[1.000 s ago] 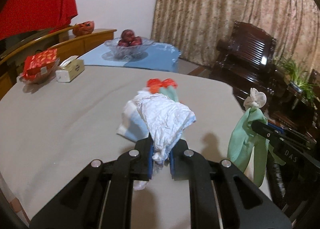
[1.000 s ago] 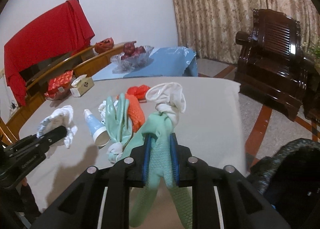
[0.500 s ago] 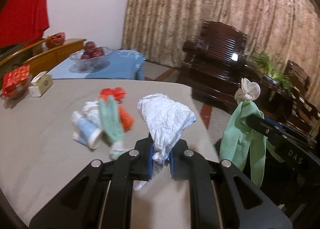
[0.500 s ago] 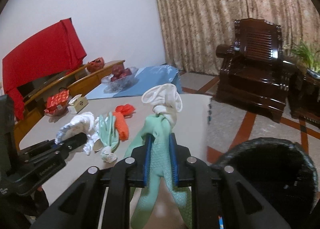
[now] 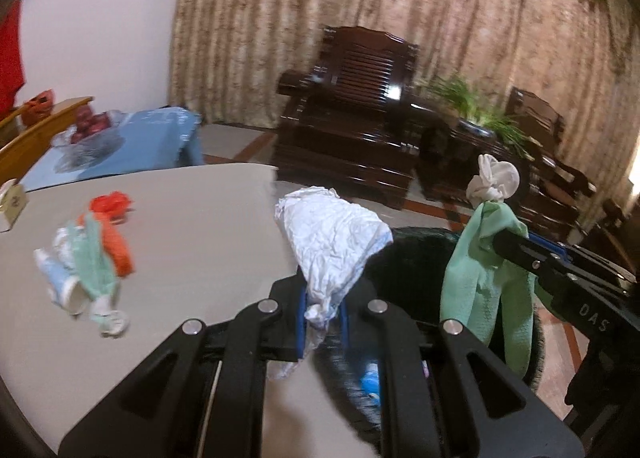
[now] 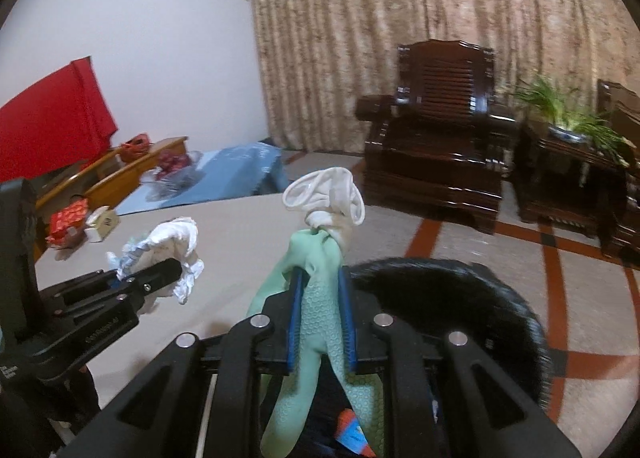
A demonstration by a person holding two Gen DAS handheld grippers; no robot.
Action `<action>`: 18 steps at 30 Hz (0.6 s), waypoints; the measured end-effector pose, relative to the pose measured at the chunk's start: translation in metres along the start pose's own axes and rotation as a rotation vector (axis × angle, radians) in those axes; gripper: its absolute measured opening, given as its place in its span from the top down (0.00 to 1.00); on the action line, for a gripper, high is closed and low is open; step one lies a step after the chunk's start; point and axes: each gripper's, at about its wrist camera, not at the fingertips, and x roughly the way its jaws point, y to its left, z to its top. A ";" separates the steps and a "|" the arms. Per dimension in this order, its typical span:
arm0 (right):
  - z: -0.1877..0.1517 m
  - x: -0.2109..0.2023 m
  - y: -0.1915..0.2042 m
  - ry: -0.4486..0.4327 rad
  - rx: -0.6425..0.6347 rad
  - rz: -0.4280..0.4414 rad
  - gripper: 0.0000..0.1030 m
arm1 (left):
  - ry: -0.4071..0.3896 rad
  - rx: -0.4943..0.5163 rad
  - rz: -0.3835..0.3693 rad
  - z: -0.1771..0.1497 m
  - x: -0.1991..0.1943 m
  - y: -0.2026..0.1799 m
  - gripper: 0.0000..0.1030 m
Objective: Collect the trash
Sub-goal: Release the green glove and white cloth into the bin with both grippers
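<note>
Your left gripper (image 5: 322,310) has its 2 blue-lined fingers (image 5: 301,322) nearly closed and pinched on a crumpled white paper wad (image 5: 332,242), which bulges up above the tips while a thin tail hangs below them. Your right gripper (image 6: 320,318) has its fingers (image 6: 294,322) squeezed tight on a green rubber glove (image 6: 320,322); its textured body trails down past the fingers, and its knotted white cuff (image 6: 326,194) stands up above them. In the left view the same glove hangs from the other tool at the right of the frame.

Just beyond and below both sets of fingers sits a black trash bin (image 6: 500,310), standing on the floor beside the corner of the grey desk (image 5: 180,218). The glove hangs over its mouth, and the paper wad is at the desk edge by its near rim. Some coloured scraps show inside the bin, too small to name.

More trash lies on the desk to your left: a second green glove (image 5: 94,266), an orange piece (image 5: 118,246), a red crumpled piece (image 5: 110,204) and a pale blue tube (image 5: 58,282), bunched together and blurred.

Farther out stand a dark wooden armchair (image 6: 436,146) and a patterned curtain (image 6: 400,18)
</note>
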 end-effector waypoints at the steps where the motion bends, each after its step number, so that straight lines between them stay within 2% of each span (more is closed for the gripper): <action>1: -0.003 -0.001 -0.009 0.007 0.005 -0.018 0.83 | 0.007 0.009 -0.015 -0.001 0.004 -0.008 0.89; 10: -0.024 0.006 -0.050 0.058 0.031 -0.102 0.83 | 0.051 0.054 -0.109 -0.016 0.038 -0.055 0.89; 13: -0.032 0.013 -0.059 0.091 0.037 -0.125 0.76 | 0.082 0.063 -0.136 -0.020 0.051 -0.064 0.86; 14: -0.035 0.016 -0.063 0.099 0.038 -0.137 0.71 | 0.094 0.061 -0.149 -0.022 0.054 -0.066 0.82; 15: -0.038 0.017 -0.066 0.111 0.039 -0.140 0.61 | 0.103 0.059 -0.155 -0.023 0.058 -0.068 0.80; 16: -0.042 0.018 -0.069 0.124 0.042 -0.150 0.58 | 0.114 0.053 -0.165 -0.025 0.061 -0.069 0.70; 17: -0.045 0.019 -0.072 0.130 0.047 -0.157 0.58 | 0.123 0.046 -0.174 -0.026 0.063 -0.070 0.55; 18: -0.048 0.020 -0.074 0.137 0.053 -0.162 0.57 | 0.128 0.038 -0.181 -0.028 0.064 -0.069 0.49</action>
